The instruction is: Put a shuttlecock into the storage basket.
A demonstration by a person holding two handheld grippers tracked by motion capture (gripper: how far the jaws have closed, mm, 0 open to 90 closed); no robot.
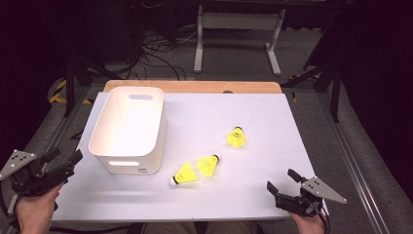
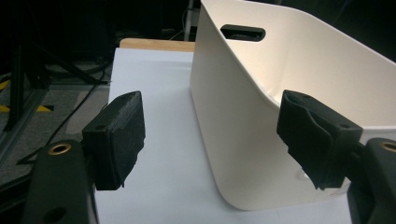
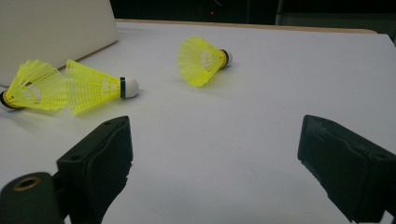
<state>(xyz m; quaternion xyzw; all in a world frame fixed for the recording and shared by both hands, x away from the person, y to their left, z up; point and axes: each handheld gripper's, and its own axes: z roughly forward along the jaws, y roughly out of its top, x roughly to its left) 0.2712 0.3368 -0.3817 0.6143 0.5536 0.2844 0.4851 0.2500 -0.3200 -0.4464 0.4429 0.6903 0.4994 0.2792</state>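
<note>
Two grippers sit nearest, one at each lower corner of the high view. The left gripper [image 1: 62, 163] is held in a hand [image 1: 34, 210] off the surface's left edge, its jaws spread apart with nothing between them; in the left gripper view the near corner of the bin shows through the gap between the jaws. The right gripper [image 1: 281, 181] rests over the near right corner of the surface [image 1: 263, 117], jaws likewise released and empty, with bare white sheet between them in the right gripper view.

Farther in lie three yellow shuttlecocks, all on their sides on the surface. The near pair sits around the middle: the left shuttlecock [image 1: 183, 174], its cork pointing left toward the person's side, and the middle shuttlecock [image 1: 208, 165], its cork pointing right and away. Their skirts touch or nearly touch; in the right gripper view they overlap. The third shuttlecock [image 1: 236, 137] lies apart from them, farther back and to the right, cork pointing away.

One white bin [image 1: 127, 127] stands upright on the left half of the surface, just left of the near pair, with a slot handle cut in each end wall. No shuttlecock shows in the part of its inside that can be seen.

Beyond the white sheet a strip of wooden tabletop [image 1: 195, 87] shows, then grey floor with cables [image 1: 156, 53] and a white frame's legs [image 1: 236, 36].
</note>
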